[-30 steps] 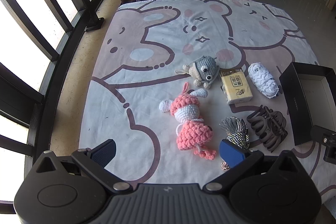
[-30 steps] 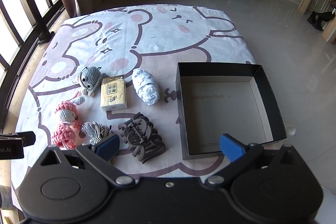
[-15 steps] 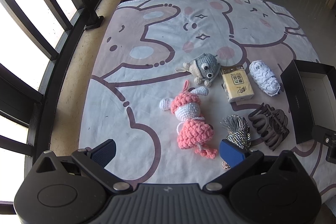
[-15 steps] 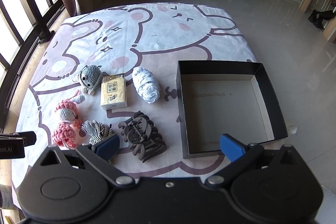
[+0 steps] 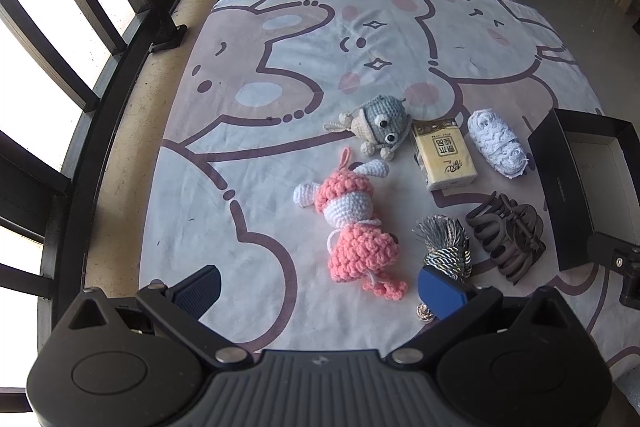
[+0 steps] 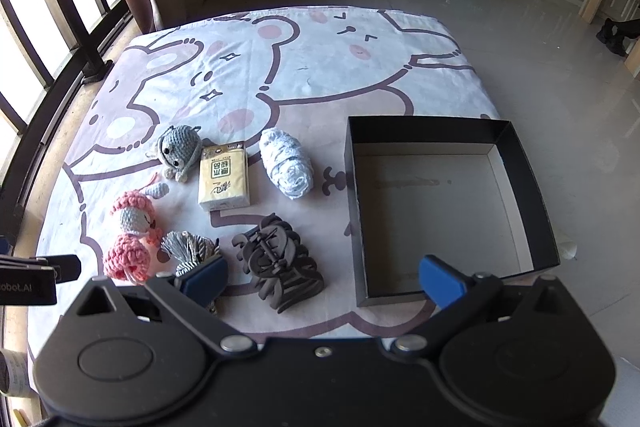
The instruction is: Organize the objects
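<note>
From the left wrist view, the left tongs (image 5: 318, 289) hang spread wide with nothing between them, high above the bear-print sheet (image 5: 280, 67), probably held back to take in the whole spread before choosing. The things lie in a loose cluster toward the right side of the sheet: pink doll (image 5: 352, 227) nearest the tongs, tassel (image 5: 444, 247) and dark hair claw (image 5: 506, 237) beside it, and farther off a grey crochet toy (image 5: 380, 125), a tissue pack (image 5: 444, 155) and a white yarn ball (image 5: 498, 149). That grouping looks deliberate, everything within easy reach of the box (image 5: 560, 187) at the right edge. From the right wrist view, the right tongs (image 6: 322, 281) are likewise released and holding nothing, poised over the gap between hair claw (image 6: 280, 269) and box (image 6: 524, 195). The box stands open and bare inside, just right of the yarn (image 6: 286, 163), so I'd judge sorting has not begun and the claw is the handiest first pick.
</note>
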